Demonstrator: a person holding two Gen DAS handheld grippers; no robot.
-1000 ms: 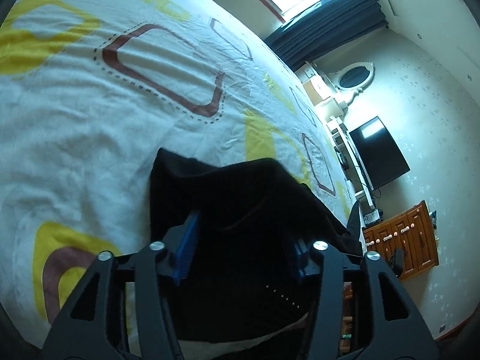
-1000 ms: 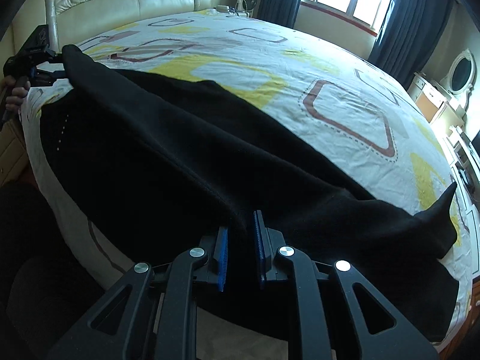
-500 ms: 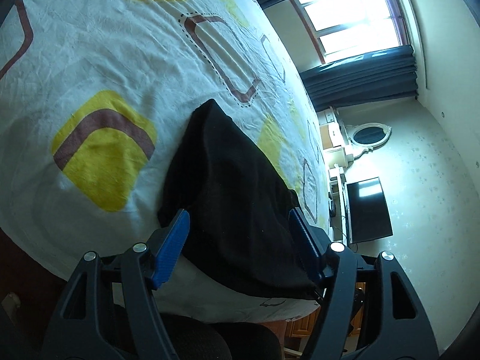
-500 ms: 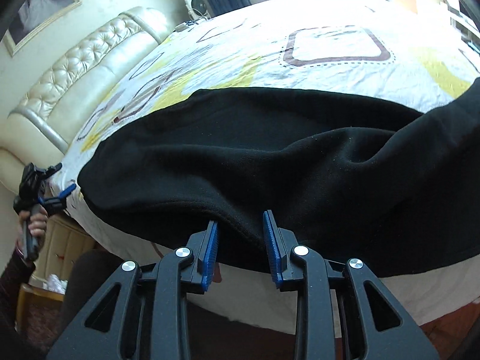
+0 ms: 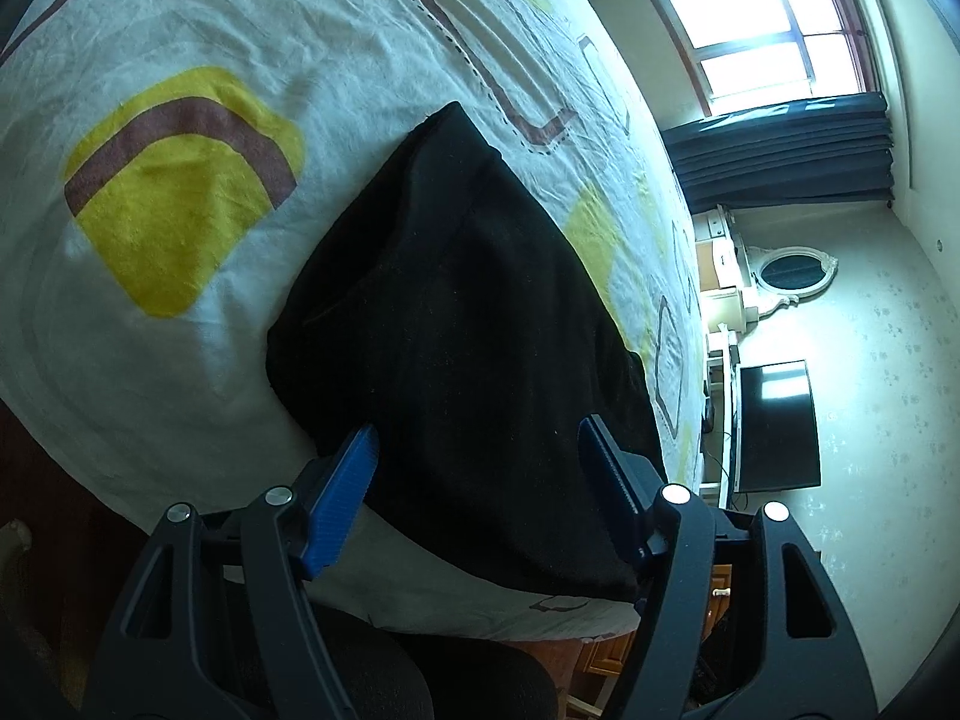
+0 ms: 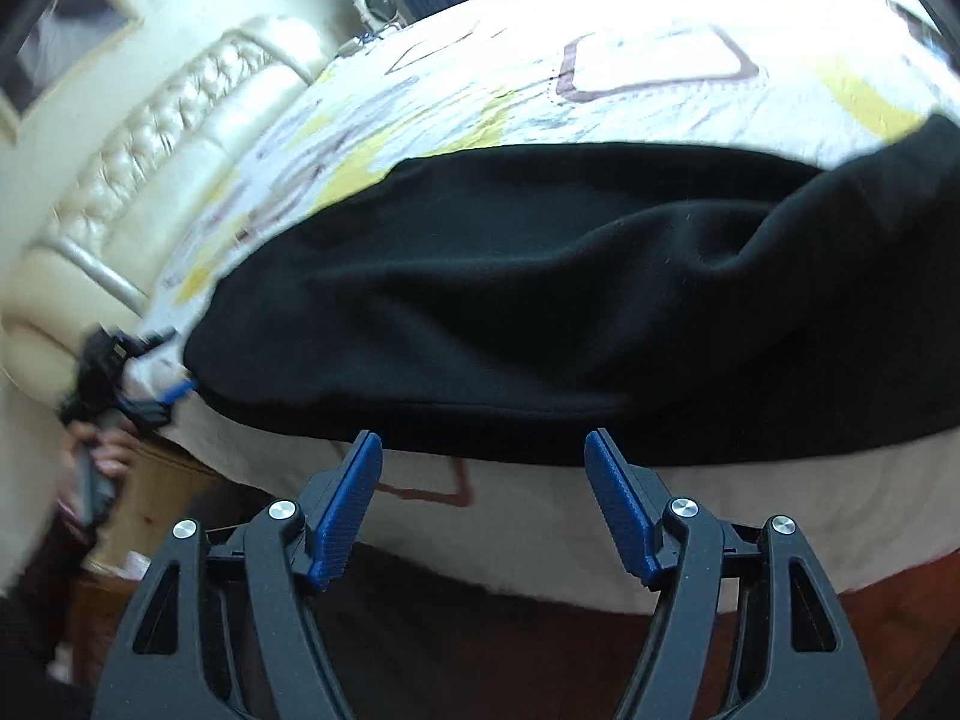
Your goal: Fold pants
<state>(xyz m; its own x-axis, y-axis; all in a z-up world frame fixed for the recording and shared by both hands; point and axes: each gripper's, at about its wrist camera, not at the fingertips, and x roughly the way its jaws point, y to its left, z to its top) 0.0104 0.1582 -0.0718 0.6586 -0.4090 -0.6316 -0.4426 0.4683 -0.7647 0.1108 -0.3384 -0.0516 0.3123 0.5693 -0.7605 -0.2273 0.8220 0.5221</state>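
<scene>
With our left claw (image 5: 480, 480) and right claw (image 6: 483, 480) both wide open and empty, we judge the pants (image 6: 510, 300) soft and limp, best pinched along the hem at the bed's (image 6: 540, 510) near edge.

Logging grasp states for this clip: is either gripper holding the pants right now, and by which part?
Nothing is held. The left gripper and right gripper are both open; the black pants lie on the bed.

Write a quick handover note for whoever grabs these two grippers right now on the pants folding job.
Left hand-held gripper: open, holding nothing, over one end of the pants.
Right hand-held gripper: open, just short of the near long edge of the pants.
Pants lie lengthwise along the near edge of the bed, apparently folded once lengthwise, with a few ripples.
Left to do: smooth them, then fold end to end.
</scene>
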